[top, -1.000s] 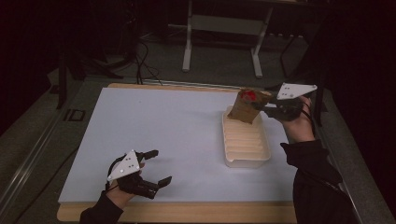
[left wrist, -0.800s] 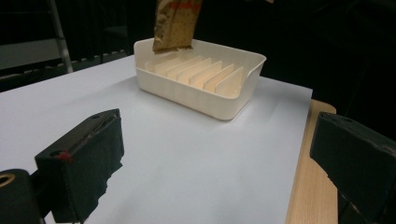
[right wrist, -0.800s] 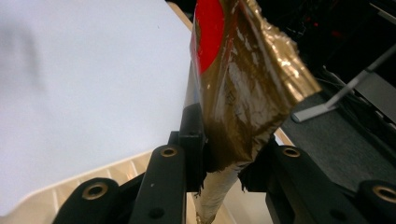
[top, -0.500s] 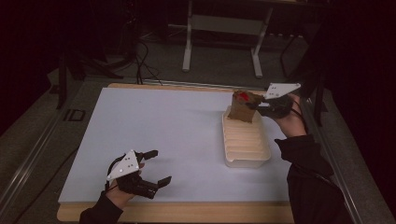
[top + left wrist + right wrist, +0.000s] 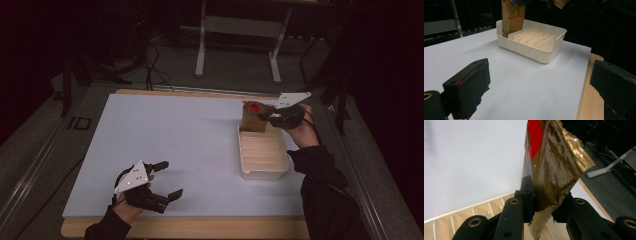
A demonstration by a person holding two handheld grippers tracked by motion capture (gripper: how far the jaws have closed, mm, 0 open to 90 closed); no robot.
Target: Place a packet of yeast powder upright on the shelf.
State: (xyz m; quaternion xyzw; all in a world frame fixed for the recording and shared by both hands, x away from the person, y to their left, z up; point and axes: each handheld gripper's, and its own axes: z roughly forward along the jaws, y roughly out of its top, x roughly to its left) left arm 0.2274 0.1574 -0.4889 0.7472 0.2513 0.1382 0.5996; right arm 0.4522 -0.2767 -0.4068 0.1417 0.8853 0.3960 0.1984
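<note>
Right gripper [image 5: 265,119] pinching gold packet [image 5: 253,116] should lower it upright into rack's [image 5: 264,150] far slot; left gripper [image 5: 161,179] idles, jaws wide.

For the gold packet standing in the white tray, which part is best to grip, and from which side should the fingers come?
Grip the gold packet by its flat upper edge, coming from above or from the tray's far right, as the right gripper does now. The packet stands upright at the far end of the white tray, so its lower part sits behind the tray wall and dividers. It is thin and flat, so the fingers should press on its two broad faces.
</note>
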